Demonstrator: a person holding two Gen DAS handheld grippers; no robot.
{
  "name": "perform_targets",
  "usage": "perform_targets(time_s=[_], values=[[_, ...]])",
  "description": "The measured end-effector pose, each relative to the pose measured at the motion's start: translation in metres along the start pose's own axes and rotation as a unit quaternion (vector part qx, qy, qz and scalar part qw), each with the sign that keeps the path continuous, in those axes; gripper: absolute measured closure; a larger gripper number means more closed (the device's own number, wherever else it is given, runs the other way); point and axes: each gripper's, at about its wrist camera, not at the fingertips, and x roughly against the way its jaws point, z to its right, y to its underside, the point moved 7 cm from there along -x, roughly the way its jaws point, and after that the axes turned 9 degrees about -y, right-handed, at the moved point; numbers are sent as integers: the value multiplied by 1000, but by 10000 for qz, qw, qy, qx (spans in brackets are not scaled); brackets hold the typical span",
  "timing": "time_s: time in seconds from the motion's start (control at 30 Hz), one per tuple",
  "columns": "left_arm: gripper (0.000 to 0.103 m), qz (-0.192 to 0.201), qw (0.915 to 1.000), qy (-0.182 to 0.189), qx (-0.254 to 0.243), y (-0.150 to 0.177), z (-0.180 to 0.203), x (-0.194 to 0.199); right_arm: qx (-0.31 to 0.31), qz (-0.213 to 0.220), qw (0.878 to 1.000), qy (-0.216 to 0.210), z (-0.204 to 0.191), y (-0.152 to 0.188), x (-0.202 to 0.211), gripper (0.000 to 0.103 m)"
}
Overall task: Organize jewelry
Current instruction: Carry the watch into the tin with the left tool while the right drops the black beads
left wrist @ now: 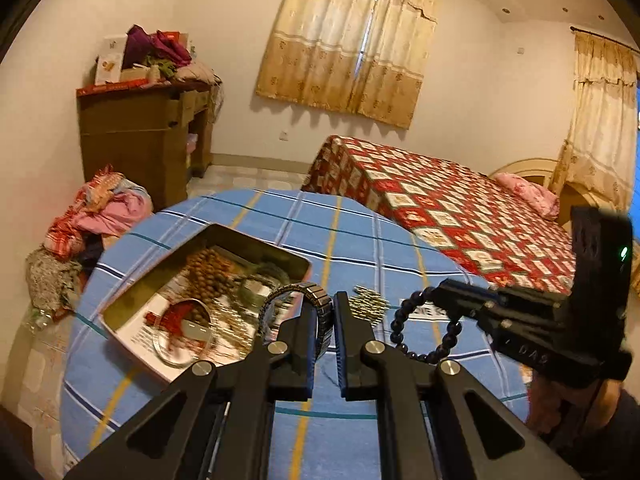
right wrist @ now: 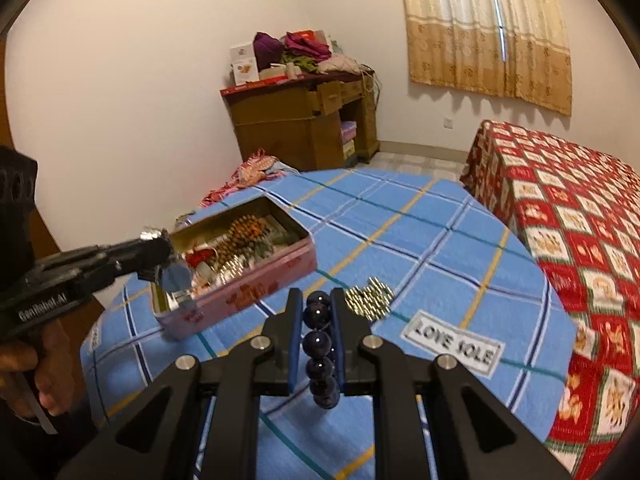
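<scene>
Right gripper [right wrist: 316, 320] clamped on dark bead bracelet [right wrist: 319, 344]; cloth label [right wrist: 452, 345] reads "LOVE SOLE". Left gripper [left wrist: 322, 320] clamps metal watch band [left wrist: 316, 300] above tin [left wrist: 168, 272].

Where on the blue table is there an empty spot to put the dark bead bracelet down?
Bare blue checked cloth lies between the pink tin box and the red patterned bed, beyond the small gold bead pile. The tin itself is crowded with jewelry. The white "LOVE SOLE" label borders the near free patch.

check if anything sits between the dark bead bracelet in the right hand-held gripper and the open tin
Nothing on the cloth blocks the dark round-bead bracelet from the open pink metal tin; only the left hand-held gripper hovers at the tin's near corner.
</scene>
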Motion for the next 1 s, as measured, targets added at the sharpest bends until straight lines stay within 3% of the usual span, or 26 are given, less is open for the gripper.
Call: perform_targets(time_s=[0.17,0.5,0.73,1.0], values=[[96,8,9986,-508,-167,-5,-19,-10,310,87,9993,-203,-19,-27,-17,87],[96,79,9954,-948,-130,-19,-57,-23,460,113,9966,-668,-52,-58,-61,87],[96,-426,9909,-1240,-294,-1,-73,-64,319,-216,9970,-678,-52,-44,-102,87],[95,-686,9868,-1422,-369,10,-75,-78,220,-603,9963,-566,-43,-19,-123,87]])
